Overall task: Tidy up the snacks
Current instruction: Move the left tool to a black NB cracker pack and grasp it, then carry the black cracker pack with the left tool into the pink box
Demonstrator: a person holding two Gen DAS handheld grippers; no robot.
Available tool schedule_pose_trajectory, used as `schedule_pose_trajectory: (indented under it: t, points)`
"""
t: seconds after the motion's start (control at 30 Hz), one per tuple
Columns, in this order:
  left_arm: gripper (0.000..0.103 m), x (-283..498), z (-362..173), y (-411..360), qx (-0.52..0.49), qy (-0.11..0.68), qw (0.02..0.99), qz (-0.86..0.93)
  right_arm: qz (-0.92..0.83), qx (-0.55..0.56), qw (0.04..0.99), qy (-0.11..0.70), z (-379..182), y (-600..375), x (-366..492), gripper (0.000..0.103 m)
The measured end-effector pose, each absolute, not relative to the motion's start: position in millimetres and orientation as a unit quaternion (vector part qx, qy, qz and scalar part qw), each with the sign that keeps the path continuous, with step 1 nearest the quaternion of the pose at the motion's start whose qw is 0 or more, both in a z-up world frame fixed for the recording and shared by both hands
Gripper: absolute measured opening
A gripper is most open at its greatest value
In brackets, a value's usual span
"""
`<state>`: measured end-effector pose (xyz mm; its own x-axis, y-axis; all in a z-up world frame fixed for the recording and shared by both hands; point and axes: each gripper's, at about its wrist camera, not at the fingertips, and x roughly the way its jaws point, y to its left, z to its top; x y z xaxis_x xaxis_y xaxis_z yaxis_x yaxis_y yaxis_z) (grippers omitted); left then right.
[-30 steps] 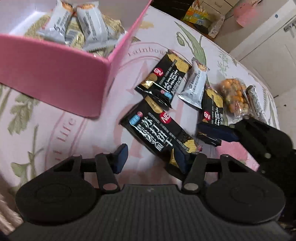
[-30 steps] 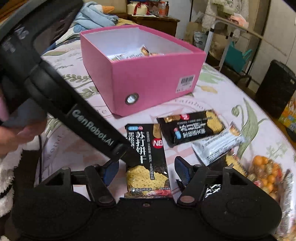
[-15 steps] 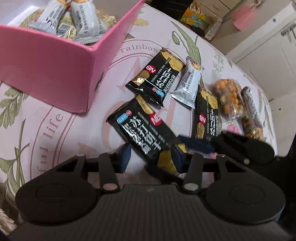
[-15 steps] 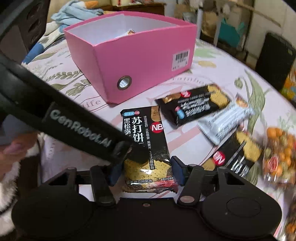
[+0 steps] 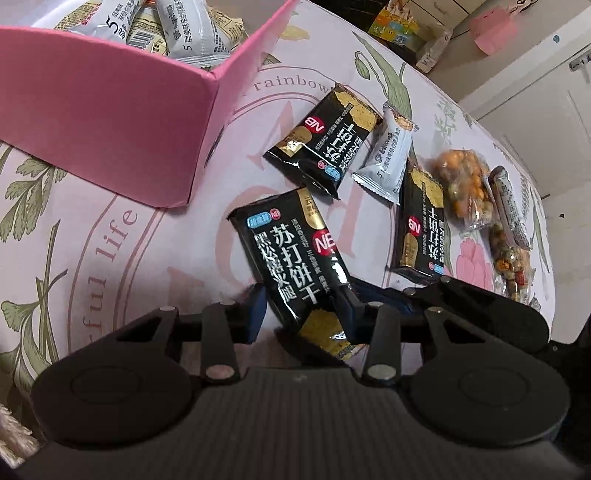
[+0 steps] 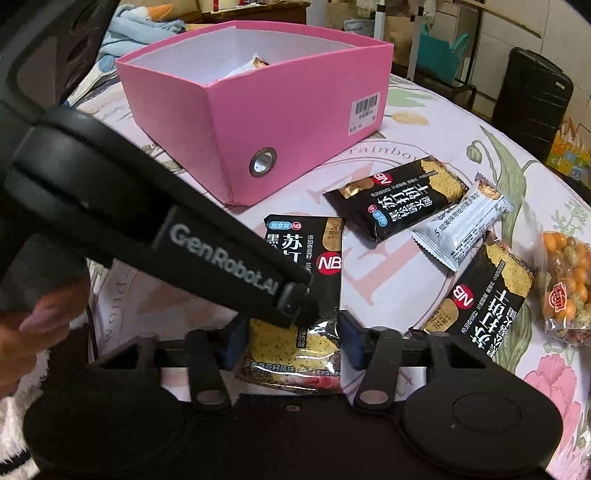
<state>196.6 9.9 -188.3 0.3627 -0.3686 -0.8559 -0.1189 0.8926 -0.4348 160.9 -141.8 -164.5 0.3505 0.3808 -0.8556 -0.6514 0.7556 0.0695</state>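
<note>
The near end of the black cracker packet (image 6: 306, 291) was hidden in the right wrist view beneath the left hand-held gripper (image 6: 295, 306), whose black arm crossed the frame from the upper left. In the left wrist view the same packet (image 5: 291, 269) lay on the tabletop (image 5: 110, 258) with its lower end between the fingers of the left hand-held gripper (image 5: 301, 314); those fingers stood apart, one on each side, and contact with the wrapper could not be made out. The right hand-held gripper (image 6: 290, 341) was likewise spread around the packet's near end, its blue pads (image 6: 232, 343) just beside the wrapper edges (whether touching could not be told).

The pink box (image 6: 258, 110) stood behind the packet, its contents mostly hidden by its wall in the right wrist view; silver wrappers (image 5: 192, 33) were seen inside it from the left. A second black packet (image 6: 399, 206), a silver packet (image 6: 461, 225) and a third black packet (image 6: 480, 299) lay close together to the right, the silver one overlapping the third. A bag of orange nuts (image 6: 565, 284) was cut off at the frame's right edge. Bare cloth was seen between the box and the nearest packet.
</note>
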Motion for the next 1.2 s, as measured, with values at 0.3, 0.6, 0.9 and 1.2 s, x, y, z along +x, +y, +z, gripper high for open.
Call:
schedule_pose_trajectory:
  t: [0.3,0.6,0.9,1.2]
  points:
    - [0.040,189,-180,13,-0.217,0.576,0.780,-0.115,0.291,-0.120,0.805,0.503,-152,-140,154,0.054]
    - [0.039,162,-169,-1,-0.168,0.581,0.784,-0.137,0.255,-0.077,0.804,0.532,-143,-144,128,0.053]
    - [0.039,128,-134,8,-0.169,0.562,0.793,-0.164,0.246,-0.092,0.828,0.496,-106,-136,96,0.053]
    - [0.039,106,-70,35,-0.177,0.500,0.828,-0.183,0.250,-0.130,0.853,0.439,-45,-113,85,0.054]
